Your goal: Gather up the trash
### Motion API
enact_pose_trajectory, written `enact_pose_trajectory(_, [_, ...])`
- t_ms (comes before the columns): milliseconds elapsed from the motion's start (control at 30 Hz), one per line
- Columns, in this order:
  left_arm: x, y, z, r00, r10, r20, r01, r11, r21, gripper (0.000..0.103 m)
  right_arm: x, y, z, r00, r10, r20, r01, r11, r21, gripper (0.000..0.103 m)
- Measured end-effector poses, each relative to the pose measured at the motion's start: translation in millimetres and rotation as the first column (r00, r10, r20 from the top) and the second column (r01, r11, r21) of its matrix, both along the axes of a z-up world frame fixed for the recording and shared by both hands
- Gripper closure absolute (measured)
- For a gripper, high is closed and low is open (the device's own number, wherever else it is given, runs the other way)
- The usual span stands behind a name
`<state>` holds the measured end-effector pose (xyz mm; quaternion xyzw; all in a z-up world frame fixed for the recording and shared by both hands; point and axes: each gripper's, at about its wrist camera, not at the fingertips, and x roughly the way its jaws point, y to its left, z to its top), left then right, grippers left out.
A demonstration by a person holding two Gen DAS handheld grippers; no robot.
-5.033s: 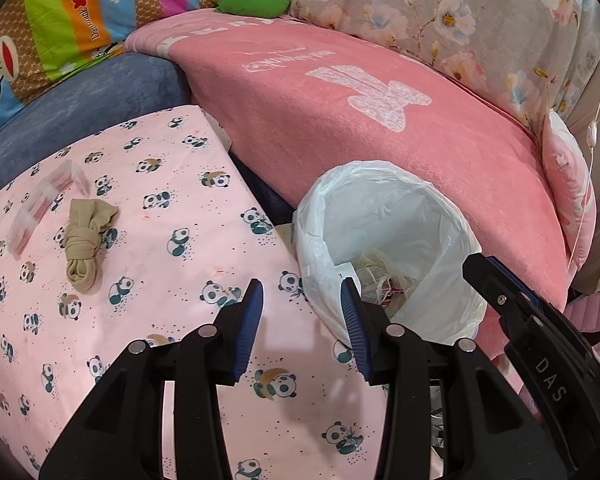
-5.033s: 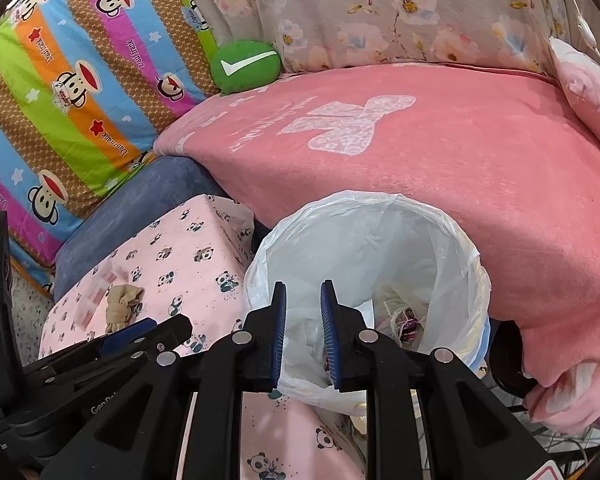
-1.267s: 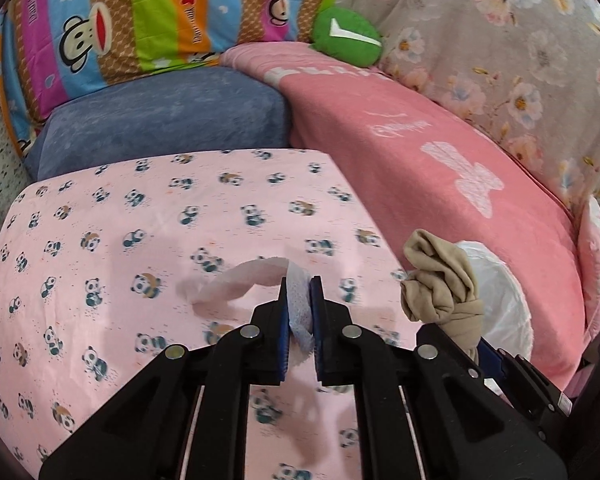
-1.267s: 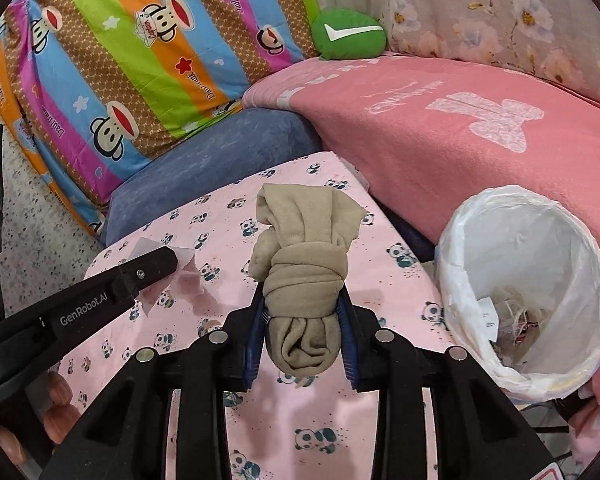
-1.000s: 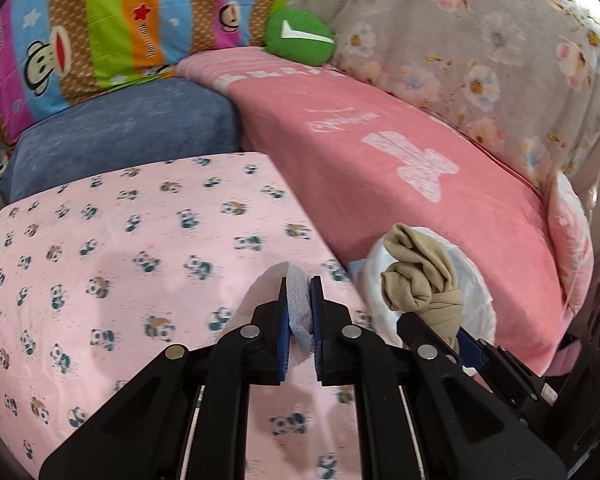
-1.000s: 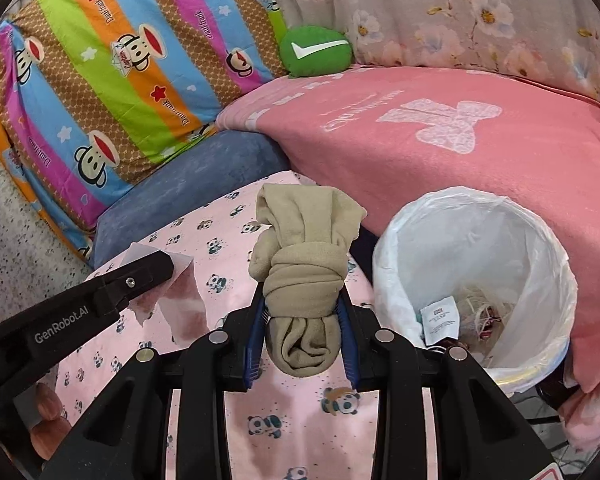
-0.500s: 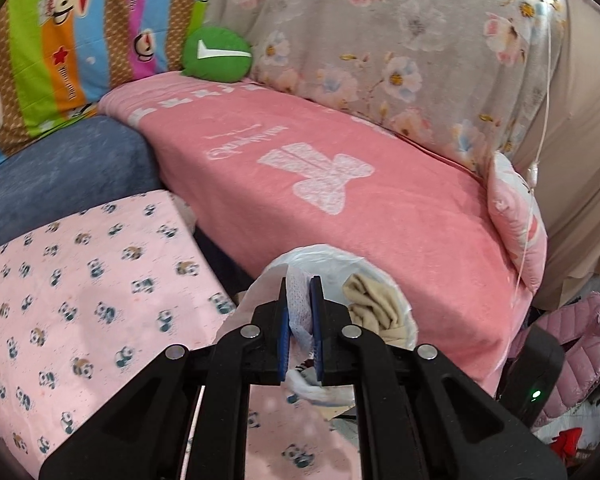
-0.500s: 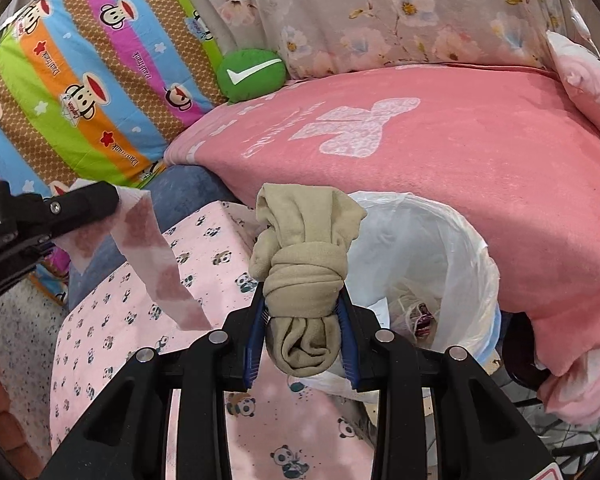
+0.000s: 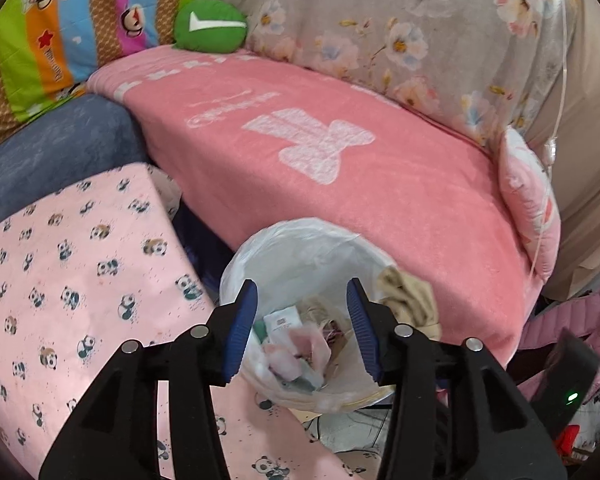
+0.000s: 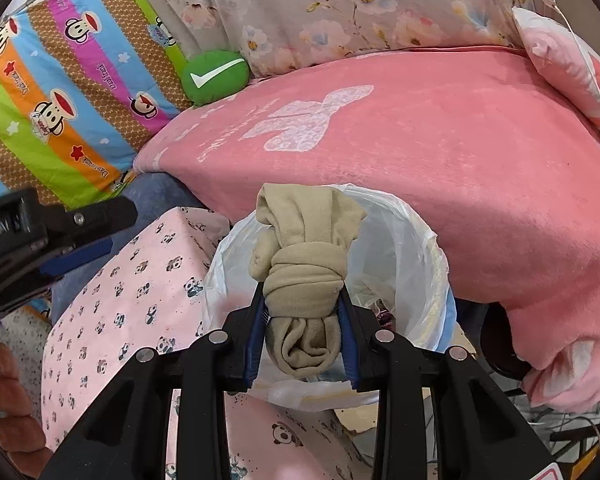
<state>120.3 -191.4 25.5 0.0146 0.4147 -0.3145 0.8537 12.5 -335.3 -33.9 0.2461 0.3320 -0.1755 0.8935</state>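
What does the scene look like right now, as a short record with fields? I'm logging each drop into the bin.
left gripper: open, jaws have just been opening, nothing between them, above the bin
pink wrapper: lying inside the bin on other trash
right gripper: shut on the knotted beige cloth, in front of the bin's opening
bin: white liner, beside the panda-print surface
left to do: beige cloth not yet dropped
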Motion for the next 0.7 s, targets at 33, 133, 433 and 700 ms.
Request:
enact_pose_trajectory(33, [2, 3, -5, 1.000, 0.016, -0.006, -0.016, 1.000, 0.011, 0.059, 1, -1, -1, 1.000, 0.000, -0.002, 0.000, 1.000, 0.001, 0.072])
enact_pose_trajectory(133, [7, 13, -16, 0.998, 0.058, -0.001, -0.058, 0.997, 0.047, 0.059, 6, -1, -2, 1.000, 0.008, -0.005, -0.008, 1.000, -0.002, 0.072])
enact_pose_trajectory(433, [14, 37, -38, 0.990, 0.138, 0.025, -0.140, 0.982, 0.129, 0.051, 26, 9, -6, 0.999, 0.048, -0.011, -0.048, 0.999, -0.022, 0.069])
enact_pose_trajectory(700, [13, 46, -46, 0.986, 0.159, 0.044, -0.164, 0.975, 0.151, 0.046, 34, 17, -5, 0.997, 0.073, -0.019, -0.074, 0.997, -0.035, 0.060])
